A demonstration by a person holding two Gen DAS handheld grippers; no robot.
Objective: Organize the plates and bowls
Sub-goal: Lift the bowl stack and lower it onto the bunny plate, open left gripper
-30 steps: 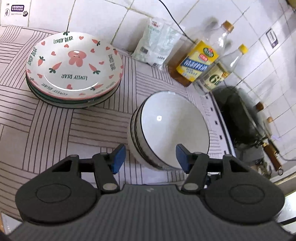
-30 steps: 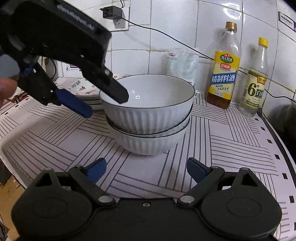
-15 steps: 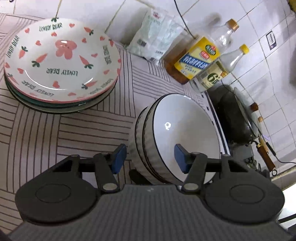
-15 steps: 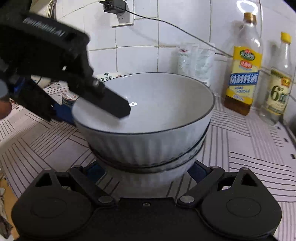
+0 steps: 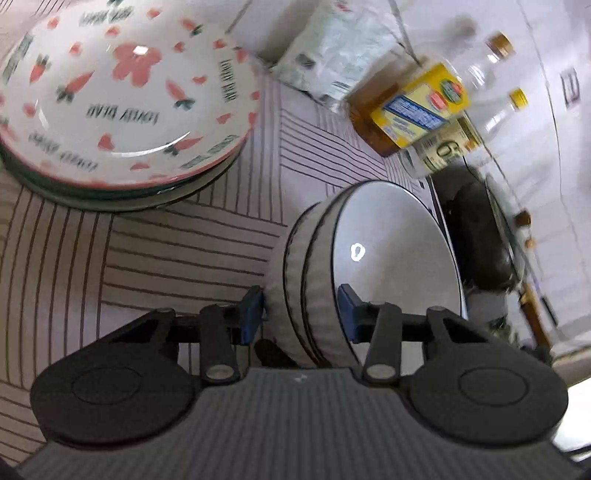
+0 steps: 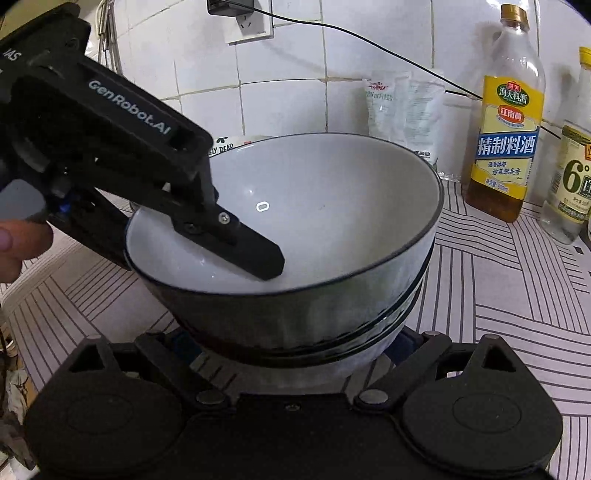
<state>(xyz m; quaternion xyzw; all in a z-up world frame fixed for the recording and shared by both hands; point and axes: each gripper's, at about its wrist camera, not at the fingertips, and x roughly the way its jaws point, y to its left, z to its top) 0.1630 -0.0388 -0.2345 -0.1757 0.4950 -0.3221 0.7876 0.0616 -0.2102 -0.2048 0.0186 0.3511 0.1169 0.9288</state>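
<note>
A stack of white ribbed bowls with dark rims (image 5: 388, 258) (image 6: 314, 221) stands on the striped counter. My left gripper (image 5: 301, 314) straddles the near wall of the stack, one finger inside the top bowl and one outside, pads touching the wall; it shows in the right wrist view (image 6: 221, 236) with one finger in the bowl. My right gripper (image 6: 291, 343) is spread wide around the base of the stack, its tips hidden under the bowls. A stack of plates topped by a carrot-patterned "Lovely Bear" plate (image 5: 122, 96) sits to the far left.
Two bottles (image 6: 506, 122) (image 5: 410, 110) and a plastic bag (image 6: 402, 107) stand against the tiled wall. A dark wok (image 5: 480, 236) sits on the stove to the right. A wall socket with a cable (image 6: 240, 14) is above.
Both grippers moved in on the bowl stack. My left gripper closed from open above the bowls onto the stack's wall. My right gripper came from in front to around the stack's base.
</note>
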